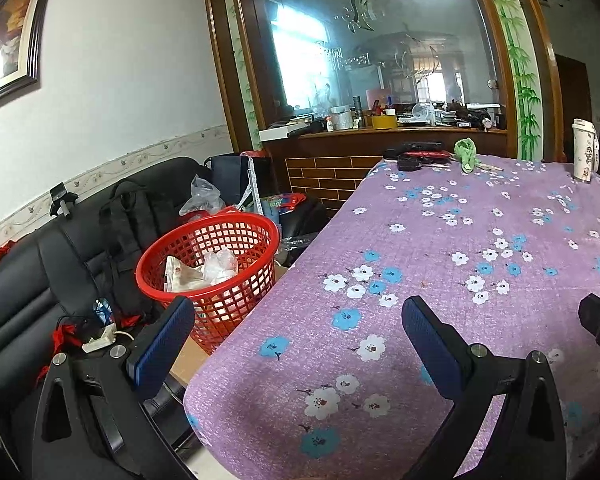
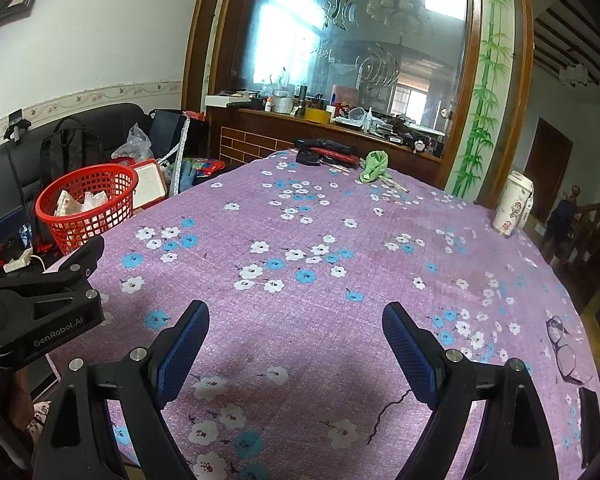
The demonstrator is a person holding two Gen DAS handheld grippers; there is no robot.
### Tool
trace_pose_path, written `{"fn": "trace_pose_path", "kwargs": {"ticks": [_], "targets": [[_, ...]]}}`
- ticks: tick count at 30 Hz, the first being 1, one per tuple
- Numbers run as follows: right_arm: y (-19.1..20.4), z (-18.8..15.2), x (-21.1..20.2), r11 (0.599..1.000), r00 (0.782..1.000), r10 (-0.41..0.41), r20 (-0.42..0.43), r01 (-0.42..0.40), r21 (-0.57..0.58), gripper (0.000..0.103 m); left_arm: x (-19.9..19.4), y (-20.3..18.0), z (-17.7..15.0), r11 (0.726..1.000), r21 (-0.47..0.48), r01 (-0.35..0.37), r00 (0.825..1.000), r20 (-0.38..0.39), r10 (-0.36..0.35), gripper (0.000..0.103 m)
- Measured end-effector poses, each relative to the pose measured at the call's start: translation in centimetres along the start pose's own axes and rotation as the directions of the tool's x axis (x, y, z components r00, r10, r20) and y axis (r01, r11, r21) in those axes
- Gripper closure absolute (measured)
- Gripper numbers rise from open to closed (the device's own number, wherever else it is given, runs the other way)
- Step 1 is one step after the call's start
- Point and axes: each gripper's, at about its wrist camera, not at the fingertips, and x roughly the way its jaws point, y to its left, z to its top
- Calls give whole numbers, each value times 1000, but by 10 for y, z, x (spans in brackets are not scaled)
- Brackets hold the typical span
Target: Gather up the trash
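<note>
A: Both grippers hang wide open and empty over the floral tablecloth (image 2: pixel 320 216); collected wrappers sit in the red basket (image 1: pixel 216 276) off the table's left edge, beside the black sofa (image 1: pixel 28 280).

B: Judging by that, little trash remains. Any next piece should be carried fully over the rim before the left gripper (image 1: pixel 296 344) releases.

A: Only the right gripper (image 2: pixel 296 344) view shows eyeglasses (image 2: pixel 562 344) at the table's right edge.

One red basket (image 2: pixel 86 200) stands at 9 o'clock beside one desk (image 2: pixel 340 288). On the desk: one green cloth (image 2: pixel 374 166) at 12 o'clock, one white cup (image 2: pixel 514 204) at 2 o'clock, one pair of glasses (image 2: pixel 562 344) at 4 o'clock. Two grippers, each with two blue-padded fingers (image 2: pixel 184 344).
</note>
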Motion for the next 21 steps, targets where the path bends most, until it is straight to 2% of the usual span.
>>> {"fn": "trace_pose_path", "kwargs": {"ticks": [21], "targets": [[-2, 1, 8, 1000, 1000, -1, -22, 1, -5, 11, 2, 0, 0, 1000, 4, 12, 1000, -14, -11, 0]]}}
